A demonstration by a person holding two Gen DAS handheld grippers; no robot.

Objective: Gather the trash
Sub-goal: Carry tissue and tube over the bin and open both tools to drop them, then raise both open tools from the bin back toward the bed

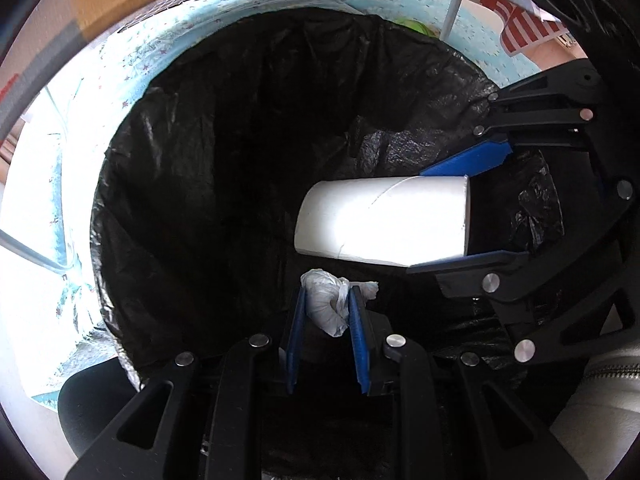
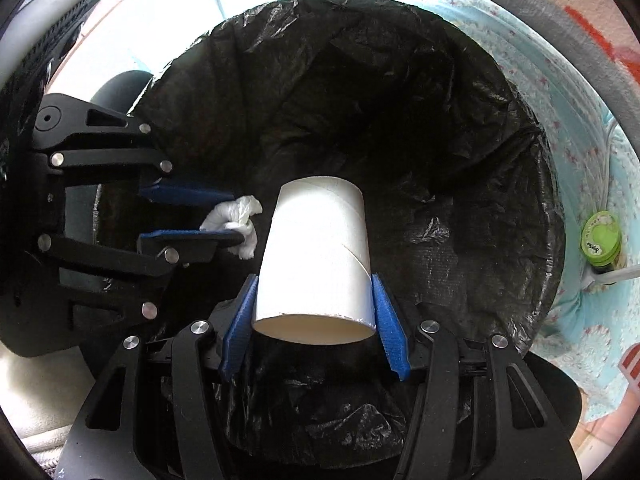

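Both grippers hang over the mouth of a round bin lined with a crinkled black plastic bag (image 1: 208, 168), which fills the middle of each frame.

In the left wrist view, the left gripper (image 1: 326, 304) sits at the bottom centre, its jaws closed to a narrow gap on a small crumpled wad of white tissue (image 1: 328, 300). The wad bulges out past the blue finger pads (image 1: 297, 336) and sits over the dark inside of the bag. At the right of the same frame, the right gripper (image 1: 444, 216) reaches in from the edge, jaws set wide around a white cardboard tube (image 1: 380, 220) that lies sideways between them, its closer end pointing to the centre of the bin.

In the right wrist view, the right gripper (image 2: 316, 300) is at the bottom centre, with its blue pads pressed against both sides of the white cardboard tube (image 2: 316, 256) near the open end that faces the camera. The tube points away over the black bag (image 2: 440, 140). At the left of this frame, the left gripper (image 2: 236, 210) holds the white tissue wad (image 2: 236, 220) just beside the tube; whether they touch I cannot tell.

Around the bin lies a pale blue patterned cloth (image 2: 580, 120). A green-lidded bottle (image 2: 600, 238) stands on it at the right edge of the right wrist view.
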